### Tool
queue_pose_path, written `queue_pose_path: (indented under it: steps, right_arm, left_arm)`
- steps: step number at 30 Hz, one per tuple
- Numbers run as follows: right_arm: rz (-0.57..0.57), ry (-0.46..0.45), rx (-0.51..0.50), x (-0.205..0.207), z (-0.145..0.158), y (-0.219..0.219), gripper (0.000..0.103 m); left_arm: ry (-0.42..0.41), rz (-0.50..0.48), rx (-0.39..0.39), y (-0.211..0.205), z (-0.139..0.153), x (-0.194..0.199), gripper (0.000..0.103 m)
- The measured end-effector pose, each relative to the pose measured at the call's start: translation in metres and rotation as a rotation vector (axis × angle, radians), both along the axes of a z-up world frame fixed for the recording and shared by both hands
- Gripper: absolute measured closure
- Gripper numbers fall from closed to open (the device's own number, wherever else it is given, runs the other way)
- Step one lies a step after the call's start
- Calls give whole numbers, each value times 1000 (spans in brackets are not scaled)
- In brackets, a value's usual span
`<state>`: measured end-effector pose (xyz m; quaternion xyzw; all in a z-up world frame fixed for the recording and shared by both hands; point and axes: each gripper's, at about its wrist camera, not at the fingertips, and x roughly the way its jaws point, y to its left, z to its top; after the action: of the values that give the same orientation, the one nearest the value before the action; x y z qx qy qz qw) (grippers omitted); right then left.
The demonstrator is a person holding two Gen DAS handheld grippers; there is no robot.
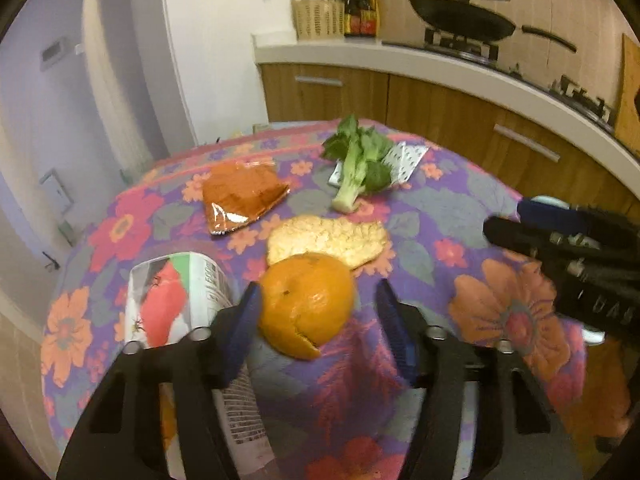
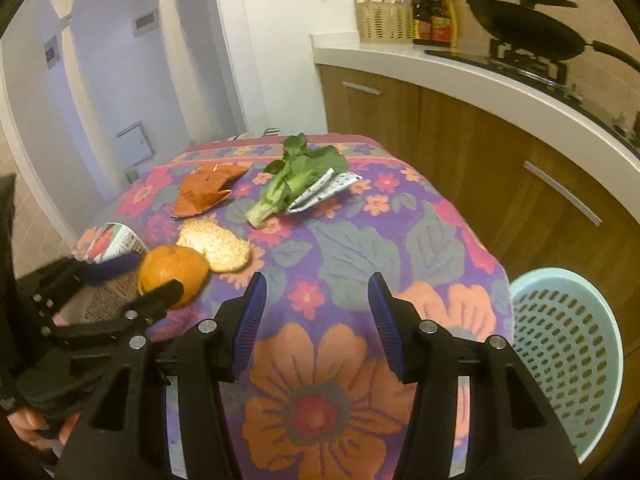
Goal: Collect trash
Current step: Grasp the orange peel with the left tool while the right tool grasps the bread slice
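Right, the left gripper (image 1: 316, 304) has its jaws around the orange peel (image 1: 306, 304) near the table's (image 1: 420, 248) front edge, pads not clearly pressing. The right gripper (image 2: 316, 304) hangs open over bare floral cloth; the teal basket (image 2: 568, 344), cut off, sits right.

Two peels (image 1: 308, 304), two wrappers (image 1: 244, 196).

Table (image 2: 460, 240): floral cloth, purple ground, orange and pink flowers. On cloth: orange peel (image 1: 306, 304) between left claw (image 1: 316, 320) pads; pale peel piece (image 1: 328, 240) just beyond; carton (image 1: 176, 300) left of claw; orange wrapper (image 1: 244, 196) farther ahead-left; leafy green stalk (image 1: 356, 168) ahead, lying across white patterned wrapper (image 1: 404, 160).
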<state>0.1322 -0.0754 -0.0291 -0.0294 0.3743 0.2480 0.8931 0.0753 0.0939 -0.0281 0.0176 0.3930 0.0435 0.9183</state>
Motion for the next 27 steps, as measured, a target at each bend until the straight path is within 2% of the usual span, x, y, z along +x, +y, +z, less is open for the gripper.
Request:
queue_pose_path:
  steps: [3, 7, 9, 10, 12, 16, 18, 19, 20, 22, 25, 27]
  right_arm:
    - [20, 19, 8, 9, 0, 4, 54]
    - [56, 70, 23, 22, -6, 14, 54]
    - [79, 93, 28, 27, -10, 23, 54]
    - [88, 104, 31, 30, -12, 28, 54]
    - [102, 130, 37, 36, -15, 38, 54]
    - [121, 170, 56, 45, -20, 52, 54]
    - [121, 176, 66, 47, -23, 56, 54]
    - [122, 176, 73, 47, -24, 56, 54]
    - [121, 178, 79, 48, -26, 56, 54]
    - [115, 178, 98, 48, -25, 54, 54]
    - [103, 178, 161, 50, -23, 42, 54]
    - [90, 196, 202, 54, -24, 34, 54]
  left_arm:
    - [-3, 0, 28, 1, -2, 0, 62]
    - [-22, 4, 0, 7, 0, -4, 72]
    - [-43, 3, -31, 12, 2, -9, 86]
    - [-46, -1, -55, 15, 3, -9, 103]
    - [-57, -7, -117, 21, 3, -12, 103]
    - [-66, -35, -176, 28, 5, -17, 103]
    - [-62, -54, -195, 27, 5, -17, 99]
    - [-62, -56, -181, 25, 5, -16, 89]
    - [-64, -55, -154, 22, 5, -16, 61]
    - [-75, -50, -111, 14, 7, -14, 37]
    - [-24, -49, -79, 5, 1, -2, 39]
    - [-4, -35, -31, -1, -3, 5, 40]
